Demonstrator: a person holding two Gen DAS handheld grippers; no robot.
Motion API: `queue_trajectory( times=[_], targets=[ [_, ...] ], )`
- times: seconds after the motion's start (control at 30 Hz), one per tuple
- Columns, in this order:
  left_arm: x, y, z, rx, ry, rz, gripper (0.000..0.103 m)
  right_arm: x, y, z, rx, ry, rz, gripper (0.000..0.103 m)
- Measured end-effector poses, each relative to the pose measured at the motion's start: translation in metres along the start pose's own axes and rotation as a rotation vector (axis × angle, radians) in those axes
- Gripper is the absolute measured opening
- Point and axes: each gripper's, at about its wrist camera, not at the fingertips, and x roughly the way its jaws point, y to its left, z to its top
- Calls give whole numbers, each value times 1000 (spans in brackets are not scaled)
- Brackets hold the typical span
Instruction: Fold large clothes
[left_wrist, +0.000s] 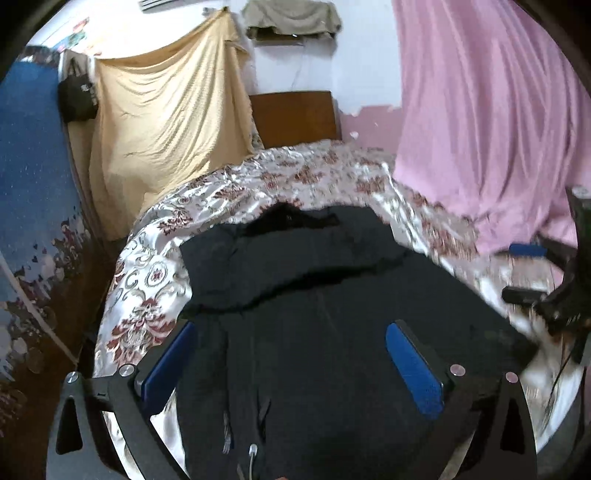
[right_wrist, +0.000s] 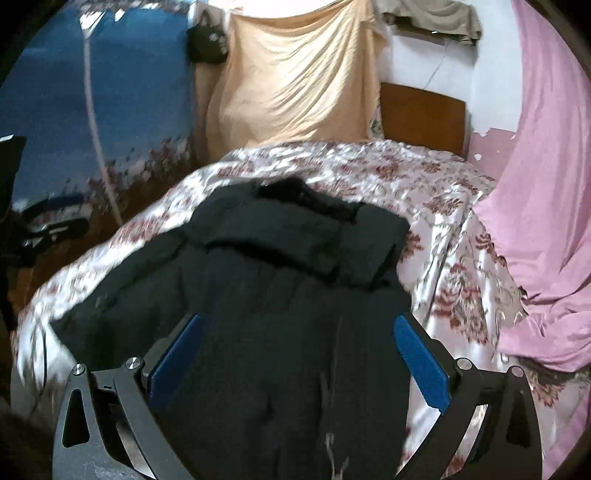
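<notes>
A large black coat (left_wrist: 314, 266) lies spread on the floral bedspread (left_wrist: 147, 280), its dark fur collar at the far end and a folded band across the upper part. My left gripper (left_wrist: 291, 354) hovers over the coat's near half, jaws wide open, blue pads (left_wrist: 413, 365) apart with nothing gripped. In the right wrist view the same coat (right_wrist: 295, 240) fills the middle, and my right gripper (right_wrist: 299, 350) also stands open above it, empty. Each gripper shows at the other view's edge: the right gripper (left_wrist: 517, 271) and the left gripper (right_wrist: 62, 216), both blurred.
The bedspread (right_wrist: 443, 229) covers a bed with a wooden headboard (left_wrist: 295, 118). A pink curtain (left_wrist: 480, 110) drapes onto the bed's right side. A beige cloth (left_wrist: 166, 122) and a black bag (left_wrist: 77, 96) hang at the back left, beside a blue wall hanging (left_wrist: 29, 147).
</notes>
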Motion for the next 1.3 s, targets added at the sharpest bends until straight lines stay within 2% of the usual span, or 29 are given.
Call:
queue_trajectory(
  times=[0.2,0.37,0.63,0.8,0.97,1.1,1.23,1.3],
  targets=[
    [-22,-2,-56,86,70,-68,103,-25,19,-48,-153,92,10,101],
    [-26,-5,-92,157,147,-94,103,-38,30,-78,-212,149,2,101],
    [-4,-10,-123,255,312,-42,103,-33,22,-106,-198,236,-6,101],
    [3,-8,-136,316,371,5,103,-27,19,-117,-216,287,-21,101],
    [6,-6,-138,308,362,57,103,-13,9,-121,-217,354,-66,101],
    [7,-7,-138,295,334,96,103,0,4,-120,-244,411,-66,101],
    [7,-4,-136,268,302,167,103,8,15,-116,-359,411,-150,101],
    [7,-2,-136,264,282,210,103,10,24,-114,-417,382,-206,101]
  ],
)
